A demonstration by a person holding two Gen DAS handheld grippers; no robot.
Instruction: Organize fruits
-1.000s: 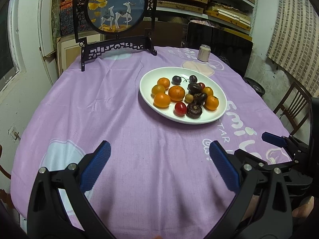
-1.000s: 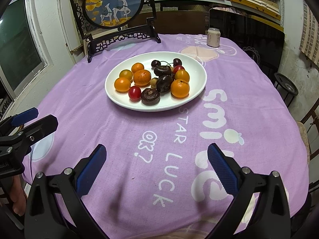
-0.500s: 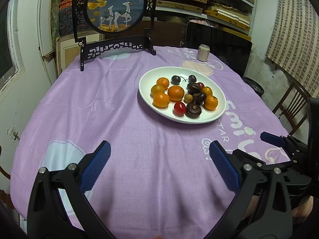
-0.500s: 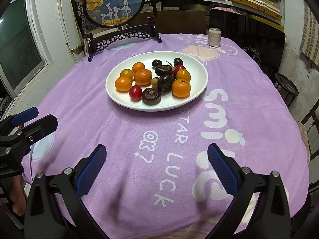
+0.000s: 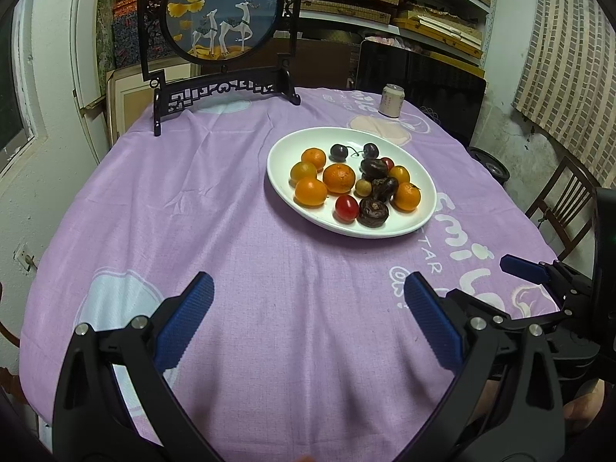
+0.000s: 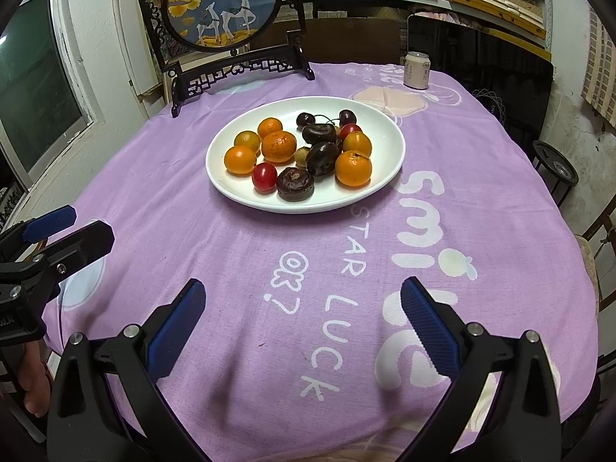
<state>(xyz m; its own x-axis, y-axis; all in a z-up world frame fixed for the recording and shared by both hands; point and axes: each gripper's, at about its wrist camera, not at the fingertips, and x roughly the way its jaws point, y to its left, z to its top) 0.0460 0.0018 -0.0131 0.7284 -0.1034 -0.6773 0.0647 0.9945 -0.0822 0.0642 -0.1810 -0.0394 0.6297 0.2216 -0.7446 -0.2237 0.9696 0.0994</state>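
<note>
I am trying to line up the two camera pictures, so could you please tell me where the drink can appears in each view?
Left wrist view: the drink can stands upper right of centre, beyond the white plate at the table's far edge.
Right wrist view: the drink can stands upper right, beyond the white plate.
Shared landmark: the round deer screen, upper left of the can.

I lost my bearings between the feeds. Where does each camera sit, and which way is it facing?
Left wrist: rides the left tongs, open, low at the table's near edge; faces the white plate, which sits right of centre; right tongs show at far right.
Right wrist: rides the right tongs, open; the plate is ahead, slightly left; left tongs show at left.
Shared: the plate, the can, the deer screen.
</note>
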